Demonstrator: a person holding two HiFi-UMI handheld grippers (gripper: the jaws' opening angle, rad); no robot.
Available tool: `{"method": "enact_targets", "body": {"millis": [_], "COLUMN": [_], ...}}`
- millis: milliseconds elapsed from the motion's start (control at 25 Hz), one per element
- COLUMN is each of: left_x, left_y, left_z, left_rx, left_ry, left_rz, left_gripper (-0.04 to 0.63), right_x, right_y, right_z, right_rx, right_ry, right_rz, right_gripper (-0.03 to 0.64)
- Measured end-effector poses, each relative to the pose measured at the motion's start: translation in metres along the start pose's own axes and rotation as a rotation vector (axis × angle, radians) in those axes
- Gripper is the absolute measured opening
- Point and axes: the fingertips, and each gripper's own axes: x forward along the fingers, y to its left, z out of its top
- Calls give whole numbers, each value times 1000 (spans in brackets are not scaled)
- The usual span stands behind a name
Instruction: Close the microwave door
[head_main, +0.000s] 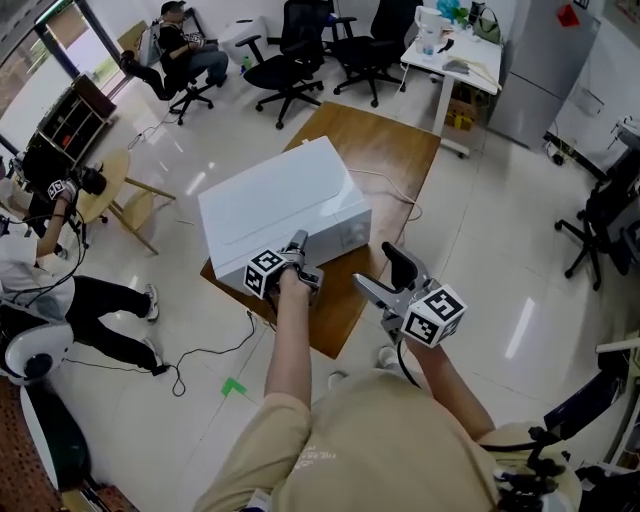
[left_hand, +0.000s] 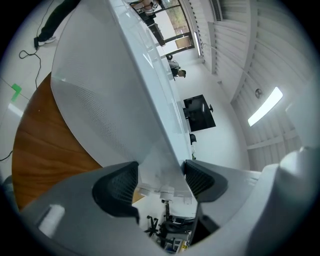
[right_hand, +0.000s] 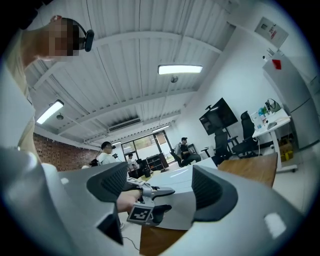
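Left gripper view shows the left gripper (left_hand: 161, 182) pinched narrow on the edge of the microwave door (left_hand: 159, 150). From above, the door looks almost flush with the white microwave (head_main: 285, 205), so I'd judge only the final push is left. The right gripper (head_main: 383, 272) hangs half-open and empty beside it. The microwave sits at the near end of the wooden table (head_main: 385, 140), with office chairs (head_main: 290, 70) and a seated person (head_main: 185, 45) beyond on the glossy floor.

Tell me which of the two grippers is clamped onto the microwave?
The left gripper: its jaws pinch the edge of the microwave door. The right gripper is held clear of it, jaws apart and empty.
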Motion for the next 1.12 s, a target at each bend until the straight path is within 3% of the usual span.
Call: {"method": "enact_targets", "body": {"millis": [80, 280, 440, 560, 640, 880, 1120], "left_x": [-2, -40, -92, -144, -183, -278, -336], "left_y": [-2, -21, -54, -79, -97, -114, -107], "left_z": [-5, -30, -26, -15, -6, 20, 22], "left_rx": [87, 485, 788, 863, 939, 1197, 1250], "left_ry": [18, 109, 15, -101, -205, -432, -537], "left_rz": [-13, -48, -100, -227, -264, -133, -82], "left_gripper": [305, 302, 304, 311, 318, 321, 319], "right_x": [2, 11, 21, 29, 33, 53, 52], "right_y": [8, 29, 39, 49, 57, 96, 134], "right_z": [-2, -11, -20, -30, -35, -43, -62], "right_rx": [3, 10, 11, 4, 5, 1, -34], "right_ry": [5, 29, 49, 63, 68, 96, 146], "right_rz": [18, 61, 98, 119, 126, 181, 208], "right_gripper": [393, 393, 393, 393, 393, 393, 393]}}
